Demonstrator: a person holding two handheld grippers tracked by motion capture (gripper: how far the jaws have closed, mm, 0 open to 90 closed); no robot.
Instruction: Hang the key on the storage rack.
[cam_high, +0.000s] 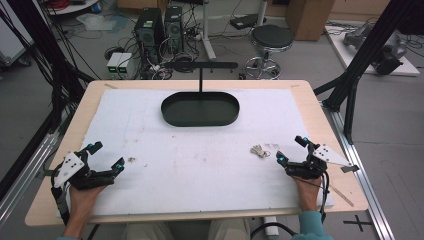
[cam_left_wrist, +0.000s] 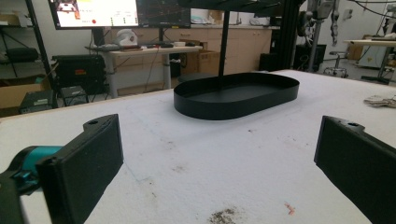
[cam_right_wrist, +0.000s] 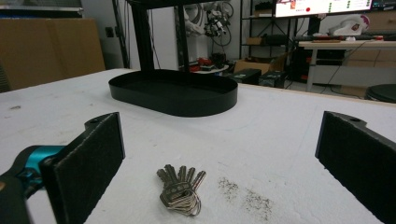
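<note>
A bunch of silver keys (cam_high: 259, 150) lies on the white foam mat, a little left of my right gripper (cam_high: 291, 149). In the right gripper view the keys (cam_right_wrist: 180, 191) rest low between the two wide-apart jaws, touching neither. That gripper (cam_right_wrist: 219, 154) is open. A black oval tray (cam_high: 200, 108) with a low rim stands at the far middle of the mat, under a black T-shaped stand (cam_high: 200, 70). My left gripper (cam_high: 106, 155) rests near the mat's front left, open, with bare mat between its jaws (cam_left_wrist: 219, 158). The tray (cam_left_wrist: 236, 94) lies ahead of it.
The white mat (cam_high: 200, 165) covers a wooden table (cam_high: 320, 110). Dark smudges mark the mat near the left gripper (cam_high: 132, 160) and beside the keys (cam_right_wrist: 247, 198). The keys show far right in the left gripper view (cam_left_wrist: 380, 100). Black frame posts (cam_high: 350, 95) flank the table.
</note>
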